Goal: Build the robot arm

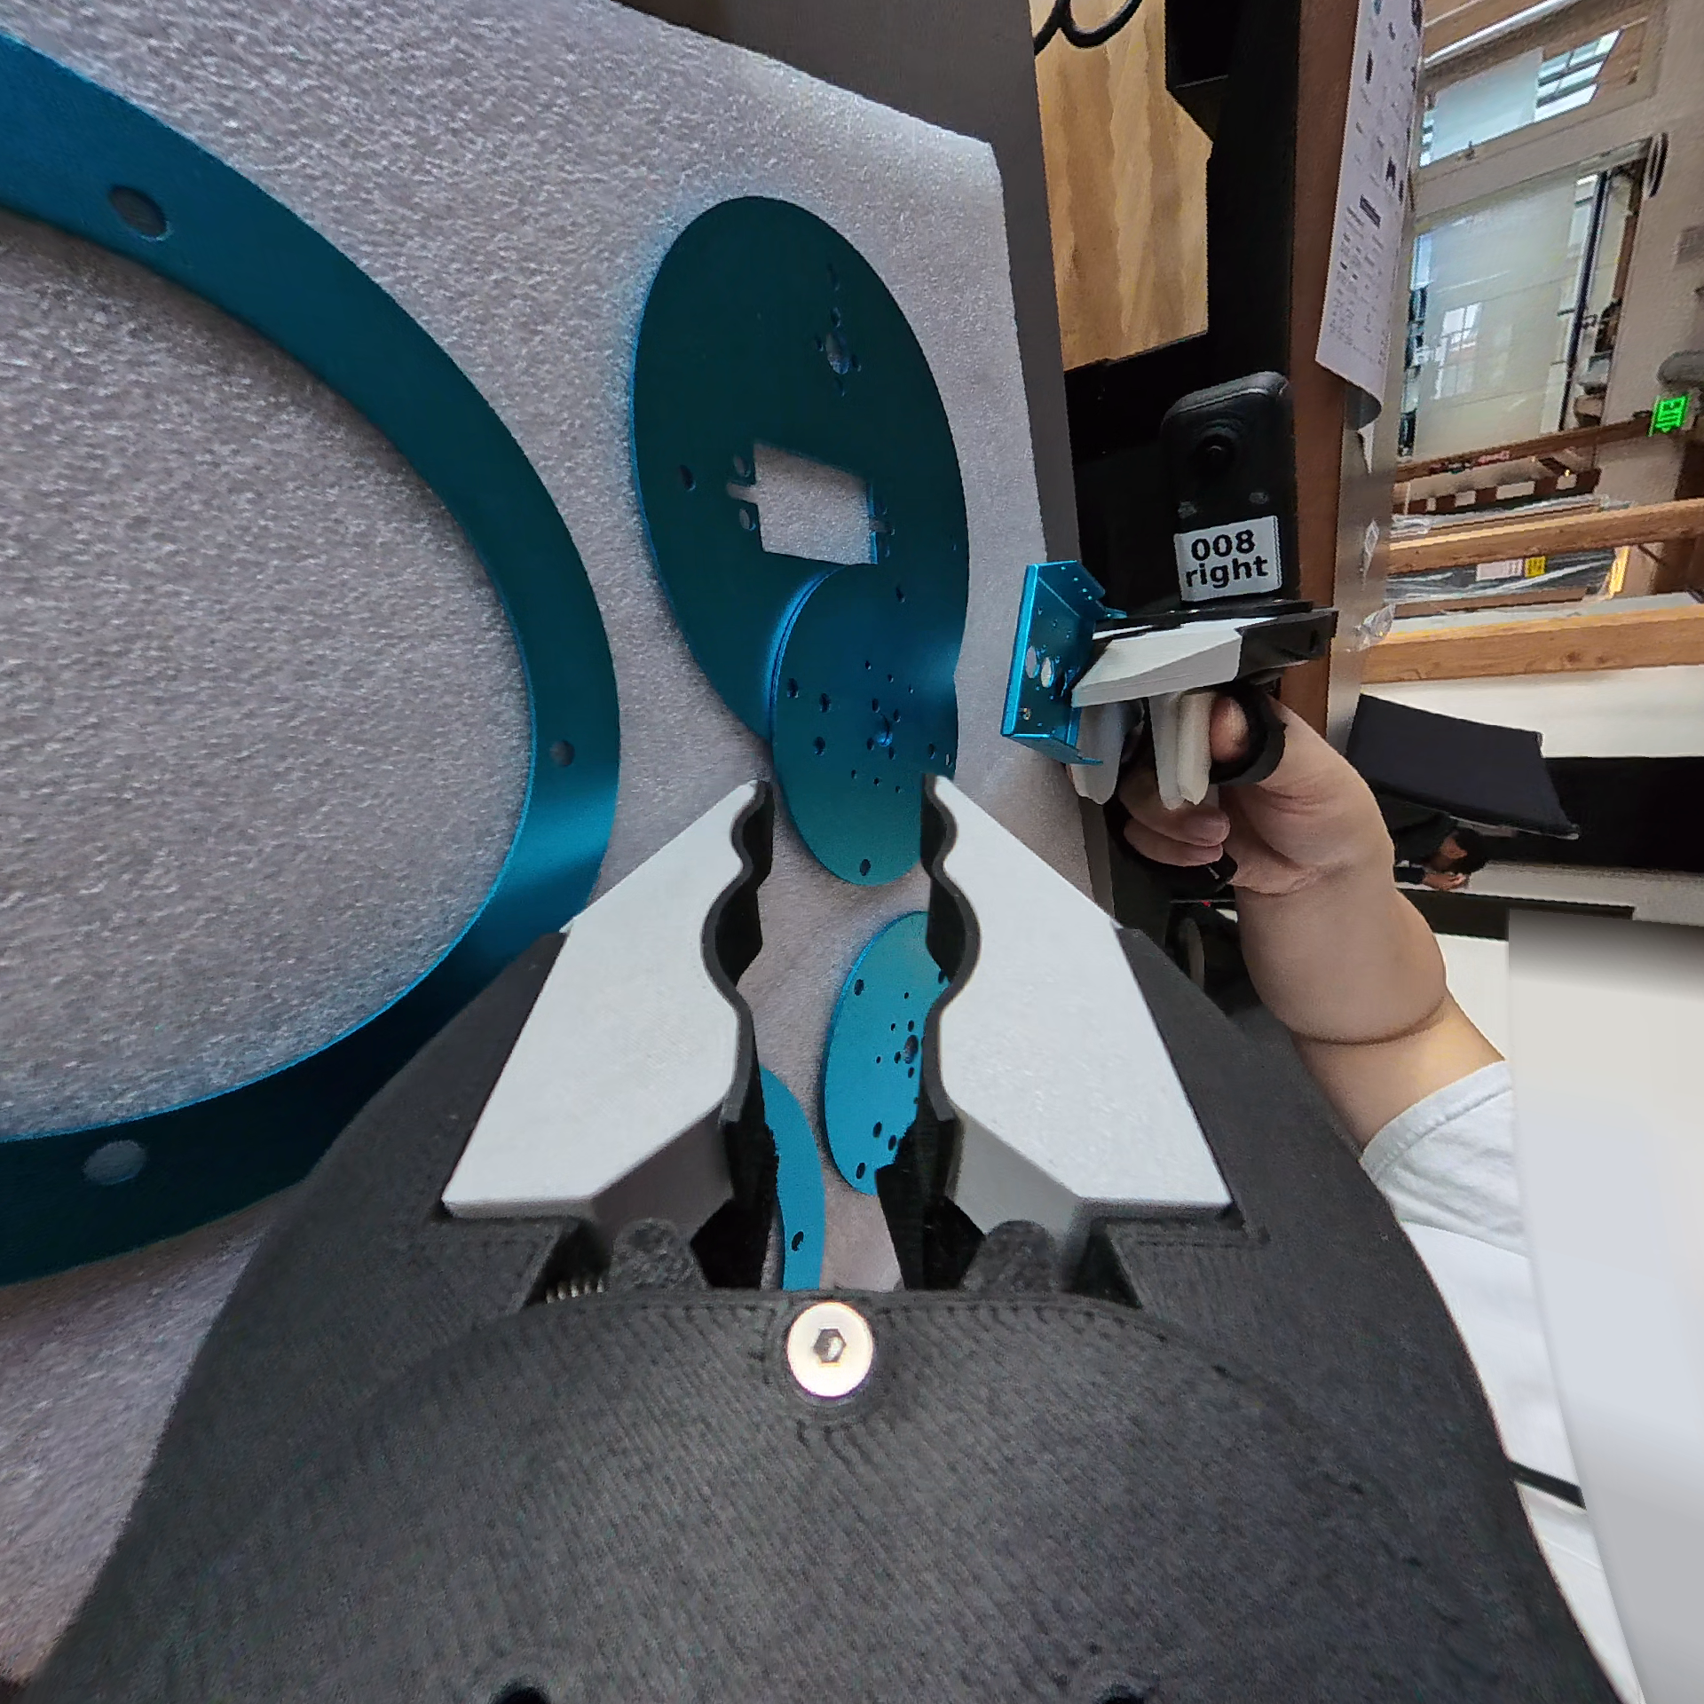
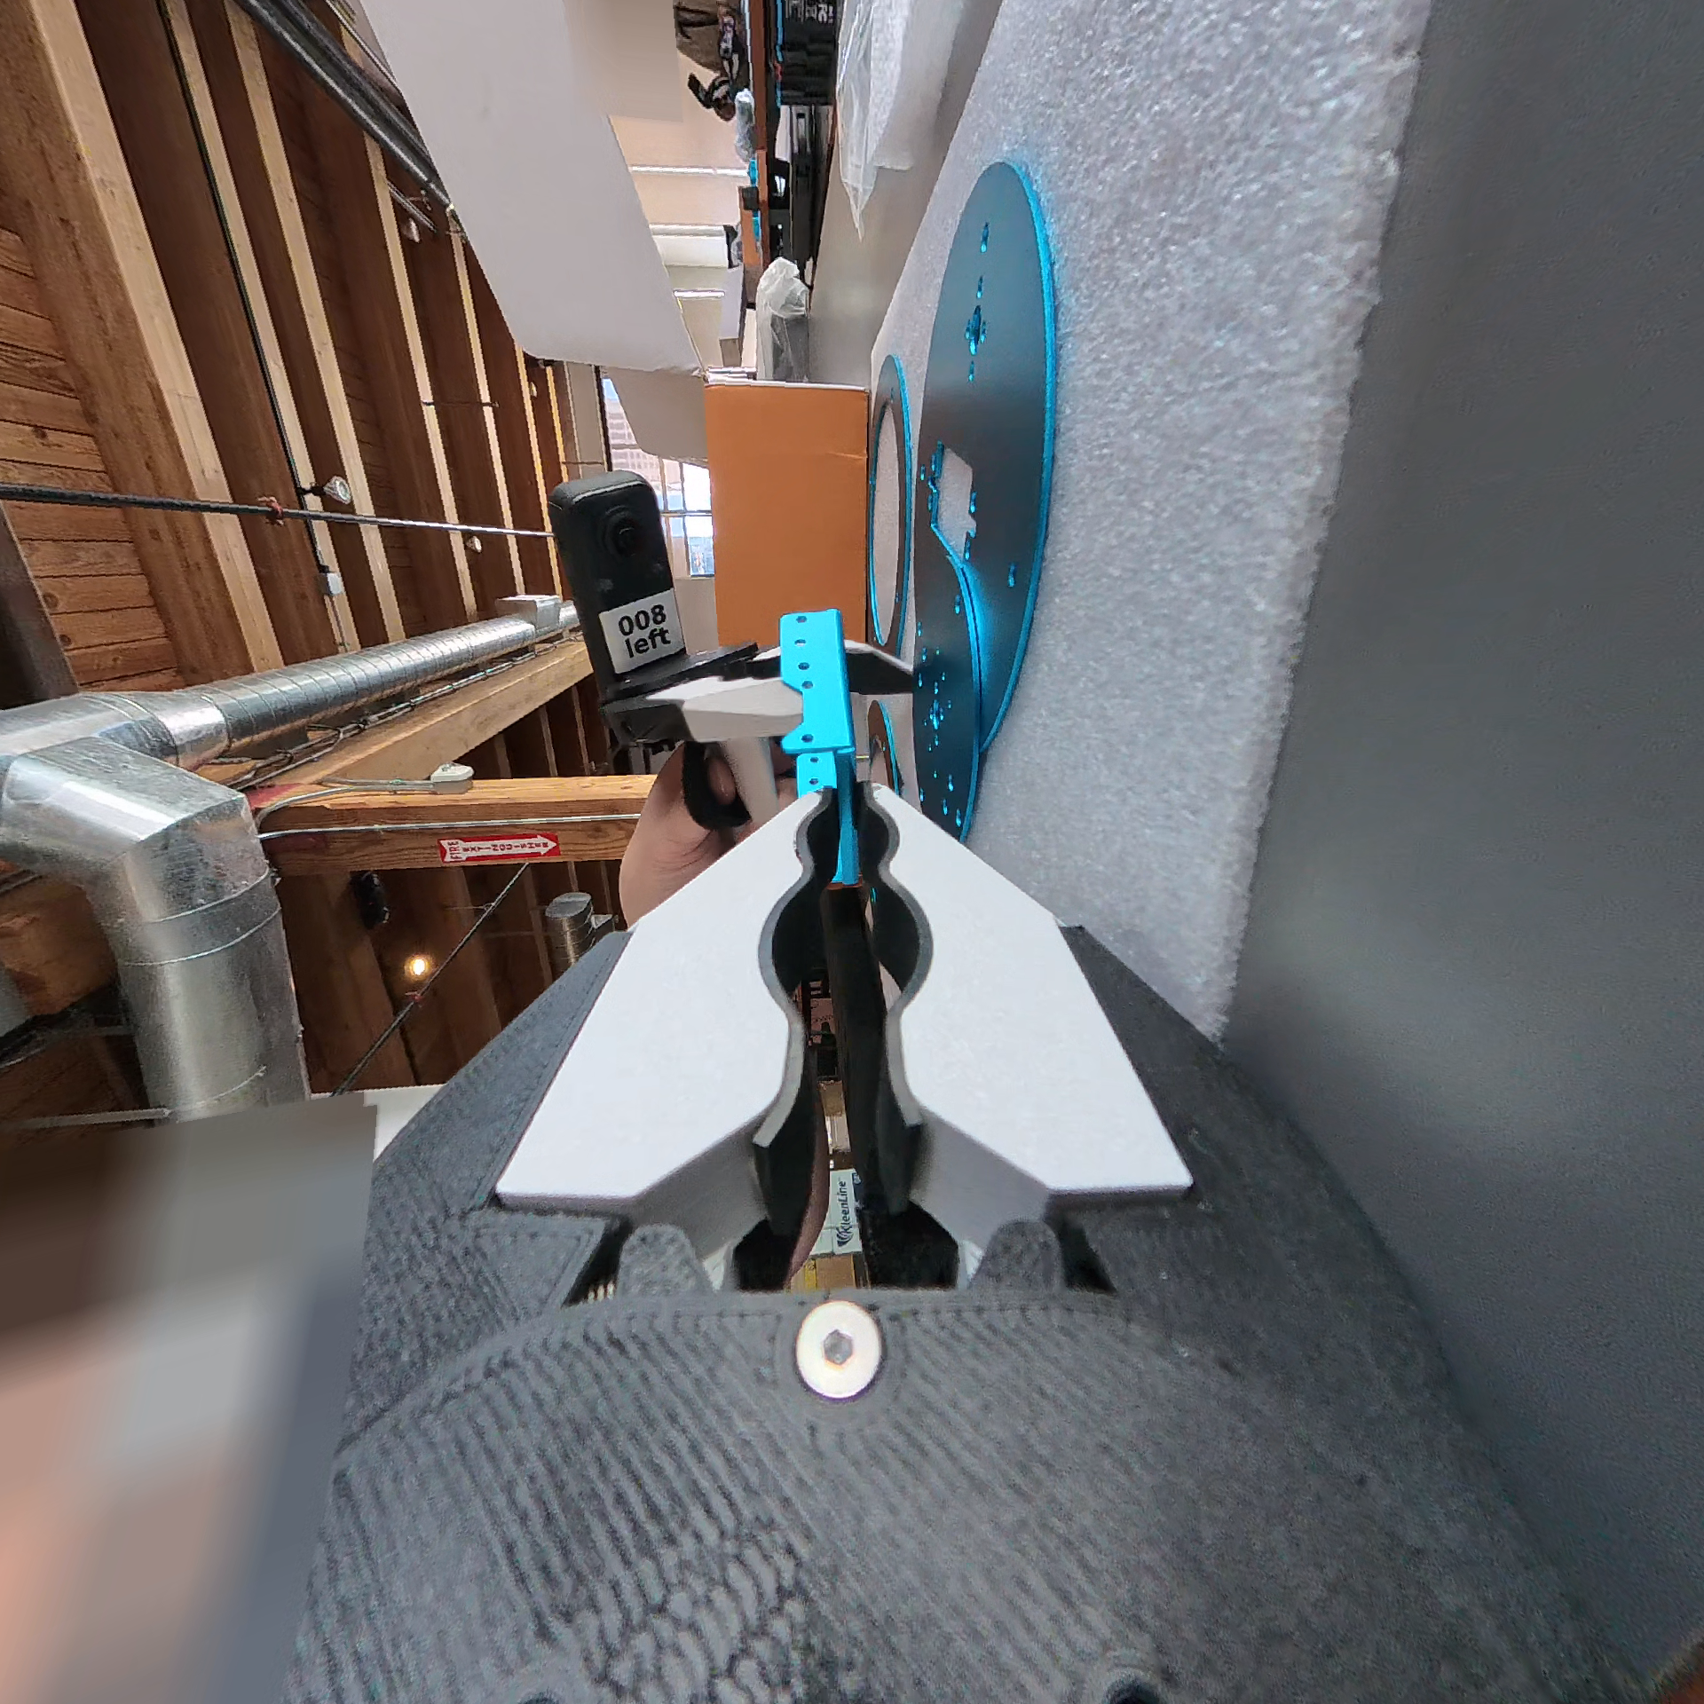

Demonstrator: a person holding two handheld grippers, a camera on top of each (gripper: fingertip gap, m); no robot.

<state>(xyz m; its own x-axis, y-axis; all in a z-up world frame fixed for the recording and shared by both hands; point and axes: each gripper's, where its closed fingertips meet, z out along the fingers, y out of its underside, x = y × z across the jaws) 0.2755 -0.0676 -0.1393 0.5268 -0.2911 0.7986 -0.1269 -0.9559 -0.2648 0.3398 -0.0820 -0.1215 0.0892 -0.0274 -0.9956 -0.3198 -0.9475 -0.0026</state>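
My left gripper [image 1: 848,791] is open, its tips at either side of a small blue drilled disc [image 1: 857,728] that lies partly on a larger blue disc with a rectangular cutout [image 1: 793,415]. Both rest on white foam [image 1: 277,645]. My right gripper [image 2: 834,804] is shut on a blue drilled bracket [image 2: 816,701] and holds it off the foam, beside its edge. It also shows in the left wrist view [image 1: 1070,687] with the bracket [image 1: 1047,664]. The left gripper [image 2: 885,678] shows beyond the bracket, at the small disc [image 2: 950,738].
A large blue ring [image 1: 553,645] lies on the foam to the left. Two more small blue discs [image 1: 885,1051] lie under my left fingers. The foam [image 2: 1153,461] sits on a grey surface [image 2: 1521,645]. An orange box [image 2: 784,507] stands beyond it. The gap from one gripper's tips to the other's is roughly 8 cm.
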